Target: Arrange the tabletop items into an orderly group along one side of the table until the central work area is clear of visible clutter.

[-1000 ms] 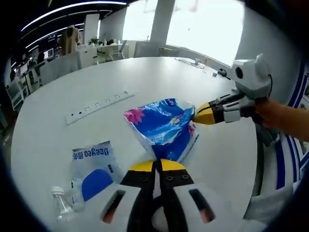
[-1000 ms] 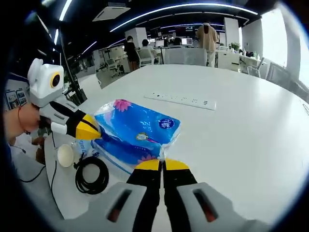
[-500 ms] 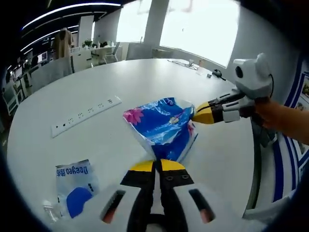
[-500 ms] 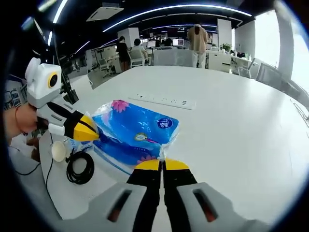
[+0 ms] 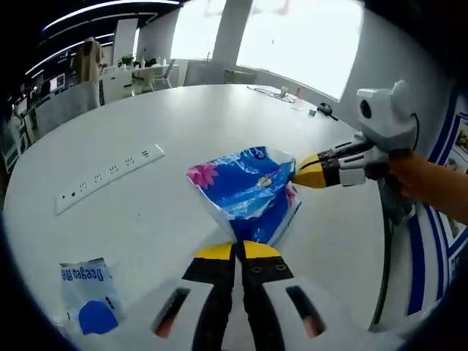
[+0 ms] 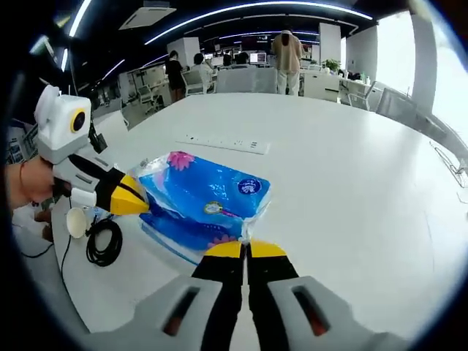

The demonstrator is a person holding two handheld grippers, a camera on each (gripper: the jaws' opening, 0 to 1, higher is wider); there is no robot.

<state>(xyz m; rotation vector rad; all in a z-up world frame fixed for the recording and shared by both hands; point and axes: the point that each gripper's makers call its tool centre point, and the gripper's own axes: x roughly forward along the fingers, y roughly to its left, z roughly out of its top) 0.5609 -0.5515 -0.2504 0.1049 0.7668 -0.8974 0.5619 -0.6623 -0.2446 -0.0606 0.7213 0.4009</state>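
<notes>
A blue tissue pack (image 5: 245,186) with a pink flower print is held between both grippers above the white table (image 5: 168,117). My left gripper (image 5: 236,249) is shut on the pack's near edge, at the bottom of the left gripper view. My right gripper (image 5: 298,174) comes in from the right there, its yellow tips pinching the pack's far corner. In the right gripper view the same pack (image 6: 208,197) sits just beyond my right gripper (image 6: 246,248). My left gripper (image 6: 139,203) clamps its left end.
A white power strip (image 5: 110,170) lies on the table, also seen as the strip (image 6: 219,143). A blue-and-white Deeyeo packet (image 5: 88,296) is near the table edge. A black cable coil (image 6: 102,241) and a small white cup (image 6: 75,221) lie beside a person's hand (image 6: 25,183). People stand far back.
Both grippers keep their hold on the pack while the hands move. The packet, strip and cable coil have slid leftward in the views. The small bottle has left the left gripper view.
</notes>
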